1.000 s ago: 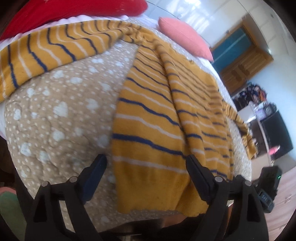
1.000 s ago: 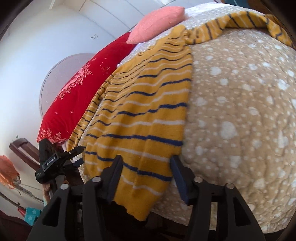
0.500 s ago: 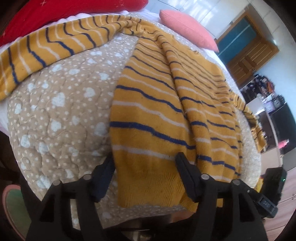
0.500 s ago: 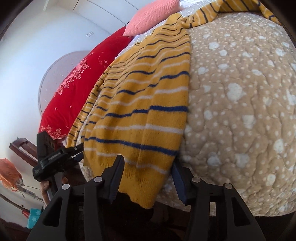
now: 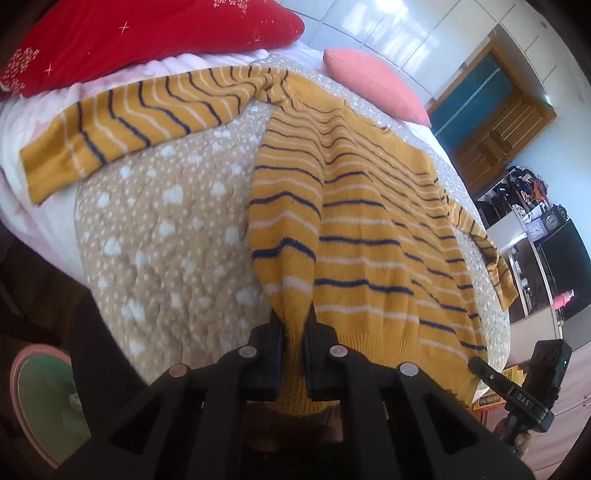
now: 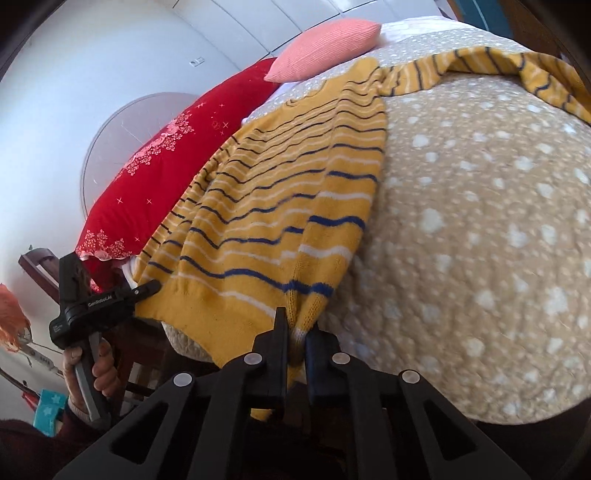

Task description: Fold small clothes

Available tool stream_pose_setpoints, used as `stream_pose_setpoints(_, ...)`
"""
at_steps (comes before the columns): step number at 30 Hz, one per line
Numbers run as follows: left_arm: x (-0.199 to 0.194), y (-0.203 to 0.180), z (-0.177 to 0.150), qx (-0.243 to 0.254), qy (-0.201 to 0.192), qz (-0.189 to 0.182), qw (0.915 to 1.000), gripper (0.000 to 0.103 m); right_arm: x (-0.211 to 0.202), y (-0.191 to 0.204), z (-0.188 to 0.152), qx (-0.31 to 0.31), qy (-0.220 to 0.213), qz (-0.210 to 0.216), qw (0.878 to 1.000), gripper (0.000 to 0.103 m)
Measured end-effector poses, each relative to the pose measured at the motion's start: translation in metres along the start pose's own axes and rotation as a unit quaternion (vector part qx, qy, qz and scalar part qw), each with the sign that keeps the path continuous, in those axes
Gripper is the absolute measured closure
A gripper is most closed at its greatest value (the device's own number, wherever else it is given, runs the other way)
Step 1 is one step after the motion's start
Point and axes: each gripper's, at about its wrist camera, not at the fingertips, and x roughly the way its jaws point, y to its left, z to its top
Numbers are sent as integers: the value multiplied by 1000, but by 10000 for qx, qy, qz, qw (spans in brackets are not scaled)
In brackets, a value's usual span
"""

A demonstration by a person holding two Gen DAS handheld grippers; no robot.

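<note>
Left wrist view: the left gripper [image 5: 293, 325], at 6 o'clock in the frame, is clamped on the hem corner of the yellow striped sweater [image 5: 362, 229], with a ridge of knit bunched between its narrow jaws. The sweater body lies flat on the beige dotted quilt [image 5: 166, 236] and runs toward 1 o'clock. One sleeve [image 5: 125, 125] extends toward 10 o'clock; the other sleeve [image 5: 484, 251] trails toward 3 o'clock. A red pillow [image 5: 147, 33] lies at 11 o'clock and a pink pillow [image 5: 373, 85] at 1 o'clock. The other tool shows at 4 o'clock.

Right wrist view: the right gripper [image 6: 295, 332], at 6 o'clock, is closed on the opposite hem corner of the sweater [image 6: 280, 206], pinching a fold of knit. The garment runs toward 12 o'clock over the quilt [image 6: 480, 240]. The left gripper [image 6: 147, 286] meets the hem at 9 o'clock; its jaw state cannot be determined here.
</note>
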Motion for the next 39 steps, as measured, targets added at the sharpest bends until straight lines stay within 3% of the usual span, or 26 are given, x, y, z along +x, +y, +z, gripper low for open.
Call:
stream_pose_setpoints(6, 5, 19, -12, -346, 125, 60, 9993, 95, 11, -3, -9, 96, 196, -112, 9997, 95)
stream_pose_setpoints(10, 3, 27, -12, -449, 151, -117, 9988, 92, 11, 0, -10, -20, 201, -315, 9993, 95)
stream_pose_setpoints(12, -1, 25, -13, -387, 157, -23, 9991, 86, 10, 3, -10, -86, 206, -439, 9988, 94)
stream_pose_setpoints(17, -20, 20, -18, -160, -127, 419, 9989, 43, -6, -9, -9, -87, 68, -877, 9961, 91)
stream_pose_setpoints(22, -32, 14, -14, -56, -333, 534, 9980, 31, -31, -39, 6, 331, -344, -1197, 9917, 90)
stream_pose_setpoints(26, -34, 3, -14, 220, -469, 637, 9966, 24, -48, -68, 28, 722, -837, -1508, 9824, 74)
stream_pose_setpoints(31, -13, -11, -14, 694, -395, 715, 9942, 23, -49, -111, 74, 829, -1121, -1914, 9715, 74)
stream_pose_setpoints(34, 7, -17, -12, 772, -144, 628, 9949, 23, -45, -129, 109, 869, -1191, -2096, 9666, 73)
stream_pose_setpoints(36, 16, -19, -11, 745, -30, 523, 9958, 23, -43, -143, 136, 1031, -1336, -2020, 9647, 64)
stream_pose_setpoints(38, 23, -24, -10, 763, 65, 440, 9961, 23, -41, -150, 151, 1281, -1529, -1865, 9620, 46)
stream_pose_setpoints(39, 26, -27, -10, 808, 92, 439, 9957, 23, -40, -157, 160, 1520, -1681, -1688, 9592, 44)
